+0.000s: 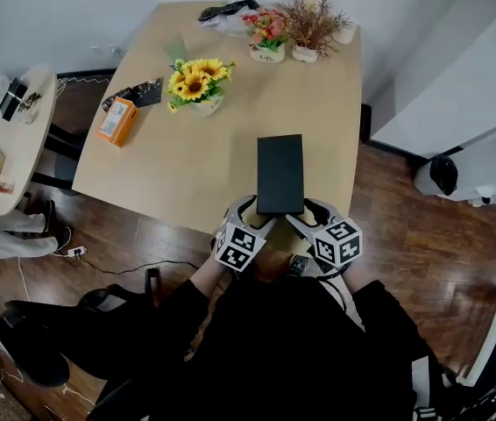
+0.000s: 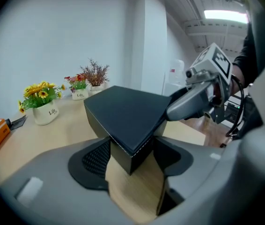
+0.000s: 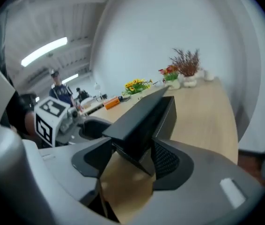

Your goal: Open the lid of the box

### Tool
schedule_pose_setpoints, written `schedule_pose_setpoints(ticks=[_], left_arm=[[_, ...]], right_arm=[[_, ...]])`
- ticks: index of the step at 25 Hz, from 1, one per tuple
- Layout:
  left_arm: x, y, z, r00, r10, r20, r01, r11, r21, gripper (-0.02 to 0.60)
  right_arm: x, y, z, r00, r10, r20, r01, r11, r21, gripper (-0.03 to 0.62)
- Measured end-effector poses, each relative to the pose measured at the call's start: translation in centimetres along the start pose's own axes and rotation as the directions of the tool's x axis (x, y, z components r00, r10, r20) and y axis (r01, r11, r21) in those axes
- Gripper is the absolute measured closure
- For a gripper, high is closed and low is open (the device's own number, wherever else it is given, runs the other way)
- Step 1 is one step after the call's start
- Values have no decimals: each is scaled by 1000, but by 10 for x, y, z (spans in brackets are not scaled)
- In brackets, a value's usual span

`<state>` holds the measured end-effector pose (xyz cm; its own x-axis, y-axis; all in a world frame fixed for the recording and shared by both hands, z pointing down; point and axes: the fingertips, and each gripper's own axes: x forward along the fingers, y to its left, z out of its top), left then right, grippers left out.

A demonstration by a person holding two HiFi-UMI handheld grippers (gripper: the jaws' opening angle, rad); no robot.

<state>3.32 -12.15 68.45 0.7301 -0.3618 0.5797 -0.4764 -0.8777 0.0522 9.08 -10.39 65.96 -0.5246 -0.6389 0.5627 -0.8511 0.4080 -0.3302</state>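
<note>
1 black box [image 1: 280,172] lies at the near edge of the desk [image 1: 187,165], lid on. The left tongs [image 2: 131,154] clamp its near-left corner and the right tongs [image 3: 131,156] its near-right corner, 2 tongs in all. The box looks light, stiff and smooth, so the lid's rim seems the best hold. Also present: 1 orange carton [image 1: 117,120] and 1 sunflower pot [image 1: 197,88].

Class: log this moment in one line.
black box: on table | left gripper: gripping near corner | right gripper: straddling other corner, grip unclear
</note>
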Motion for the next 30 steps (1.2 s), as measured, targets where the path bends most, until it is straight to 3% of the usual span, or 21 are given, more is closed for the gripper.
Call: schedule_pose_setpoints(ticks=[2, 4, 7, 9, 11, 13, 15, 17, 19, 21, 23, 24, 25, 27, 30], left_arm=[[0, 1, 0, 1000, -1, -4, 1, 1000, 4, 308], [-3, 1, 0, 1000, 14, -22, -13, 999, 35, 310], [-20, -1, 13, 996, 85, -16, -81, 980, 183, 322], [-32, -10, 31, 994, 107, 18, -107, 940, 323, 322], [-34, -21, 43, 993, 115, 20, -111, 878, 465, 333], [-31, -27, 49, 992, 127, 16, -114, 819, 562, 337], [-27, -27, 55, 990, 134, 30, -126, 797, 591, 350], [-26, -25, 62, 988, 144, 58, -151, 802, 578, 425], [-27, -21, 66, 985, 150, 86, -172, 827, 536, 454], [-32, -16, 67, 984, 140, 113, -176, 881, 438, 468], [-38, -7, 66, 981, 114, 154, -150, 958, 245, 486], [-43, -1, 66, 978, 100, 181, -124, 985, 122, 486], [-49, 4, 65, 974, 91, 210, -93, 996, -2, 486], [-60, 15, 62, 961, 87, 261, -29, 975, -220, 494], [-73, 31, 53, 944, 110, 311, 42, 895, -444, 517]], right_arm=[[-1, 1, 2, 1000, 17, -27, -17, 1000, 18, 321], [-1, 1, -1, 997, -32, -76, 25, 996, -90, 335], [-6, 10, 6, 992, -99, -73, 79, 968, -240, 364], [-11, 17, 17, 993, -113, -42, 96, 953, -288, 372], [-15, 24, 28, 995, -100, -27, 89, 953, -289, 382], [-18, 32, 40, 998, -65, -20, 58, 963, -263, 402], [-19, 44, 57, 1000, -16, -4, 15, 974, -225, 428], [-19, 54, 71, 1000, 19, 6, -17, 982, -190, 450], [-17, 59, 78, 1000, 28, -8, -29, 984, -174, 448], [-18, 65, 84, 998, 56, -2, -55, 985, -164, 448], [-29, 72, 100, 991, 113, 76, -105, 988, -113, 450], [-37, 72, 111, 981, 135, 141, -127, 990, -67, 450], [-45, 66, 120, 969, 134, 207, -134, 991, -12, 453], [-53, 37, 123, 962, 41, 270, -67, 994, 91, 468], [-36, -20, 82, 977, -165, 135, 151, 982, 110, 476]])
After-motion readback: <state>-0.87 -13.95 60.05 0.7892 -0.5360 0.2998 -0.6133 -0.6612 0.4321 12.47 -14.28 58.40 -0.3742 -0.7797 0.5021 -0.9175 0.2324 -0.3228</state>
